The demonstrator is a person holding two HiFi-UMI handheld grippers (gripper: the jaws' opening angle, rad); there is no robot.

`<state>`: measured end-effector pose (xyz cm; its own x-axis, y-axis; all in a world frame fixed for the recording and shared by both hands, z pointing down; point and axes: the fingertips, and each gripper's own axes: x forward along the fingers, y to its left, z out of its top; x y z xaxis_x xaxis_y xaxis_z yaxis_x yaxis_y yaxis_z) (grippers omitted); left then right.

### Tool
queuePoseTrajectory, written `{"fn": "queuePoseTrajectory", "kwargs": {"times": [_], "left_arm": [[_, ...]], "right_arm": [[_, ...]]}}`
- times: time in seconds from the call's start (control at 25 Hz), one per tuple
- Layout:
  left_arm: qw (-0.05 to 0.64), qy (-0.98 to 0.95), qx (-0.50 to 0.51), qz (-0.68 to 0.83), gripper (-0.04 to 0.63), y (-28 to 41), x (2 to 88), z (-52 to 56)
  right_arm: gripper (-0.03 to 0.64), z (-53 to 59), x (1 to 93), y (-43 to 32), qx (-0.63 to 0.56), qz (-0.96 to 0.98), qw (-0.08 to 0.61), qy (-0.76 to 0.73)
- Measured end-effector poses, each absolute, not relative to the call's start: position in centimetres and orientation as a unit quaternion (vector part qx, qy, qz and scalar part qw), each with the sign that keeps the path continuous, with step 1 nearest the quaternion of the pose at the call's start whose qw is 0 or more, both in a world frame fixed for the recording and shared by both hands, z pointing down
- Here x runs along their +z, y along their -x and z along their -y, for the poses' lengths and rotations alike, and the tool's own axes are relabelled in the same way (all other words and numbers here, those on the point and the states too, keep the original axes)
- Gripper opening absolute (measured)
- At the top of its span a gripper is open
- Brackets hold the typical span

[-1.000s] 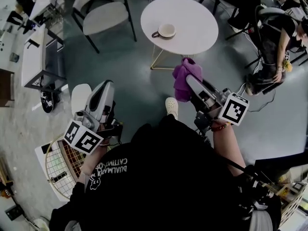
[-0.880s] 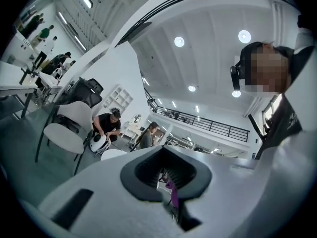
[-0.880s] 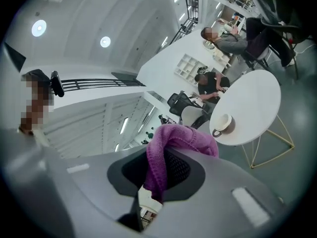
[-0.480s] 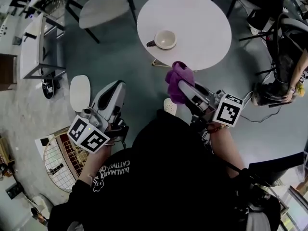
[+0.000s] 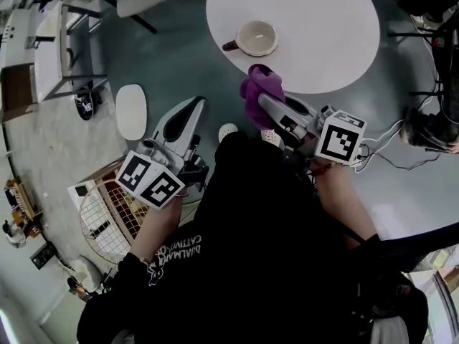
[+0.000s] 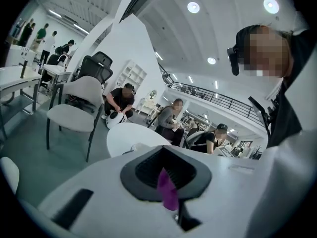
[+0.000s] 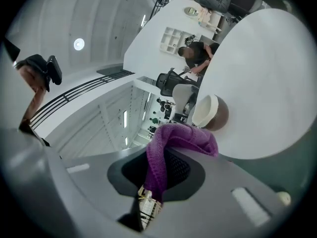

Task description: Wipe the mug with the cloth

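Cloth (image 7: 184, 135) clamped in right tongs (image 7: 157, 175) (head view hides grip).

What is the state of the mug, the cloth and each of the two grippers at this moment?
Mug: upright on the round table, nothing touching it.
Cloth: bunched, clamped in the right gripper, apart from the mug.
Right gripper: shut on the cloth, near the table's edge.
Left gripper: shut, off the table; a small purple sliver shows at its jaws, unclear what.
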<state>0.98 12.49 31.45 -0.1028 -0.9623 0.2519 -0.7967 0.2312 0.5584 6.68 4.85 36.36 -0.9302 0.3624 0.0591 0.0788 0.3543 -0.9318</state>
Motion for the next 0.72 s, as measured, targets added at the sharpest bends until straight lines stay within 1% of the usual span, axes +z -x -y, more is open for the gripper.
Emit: {"fn": "queuePoseTrajectory", "kwargs": {"times": [0.16,0.36,0.44,0.56,0.72], "left_arm": [[0.305,-0.599,-0.131,0.729,0.002,-0.5,34.9,-11.2],[0.322,-0.624,-0.108,0.703,0.002,0.9,39.0,-8.5],[0.326,-0.640,-0.087,0.690,0.020,2.1,40.3,-7.4],[0.326,-0.662,-0.041,0.673,0.031,2.8,41.7,-6.0],[0.337,-0.675,0.020,0.656,0.080,3.7,43.3,-4.5]], "right_arm": [[0.051,-4.5,37.8,-5.2,0.555,0.813,0.117,0.133],[0.051,-5.1,39.9,-3.7,0.558,0.810,0.137,0.116],[0.051,-5.2,40.8,-2.7,0.555,0.812,0.145,0.103],[0.051,-4.8,41.7,-2.7,0.558,0.813,0.147,0.077],[0.051,-4.7,42.1,-2.9,0.548,0.819,0.157,0.061]]}}
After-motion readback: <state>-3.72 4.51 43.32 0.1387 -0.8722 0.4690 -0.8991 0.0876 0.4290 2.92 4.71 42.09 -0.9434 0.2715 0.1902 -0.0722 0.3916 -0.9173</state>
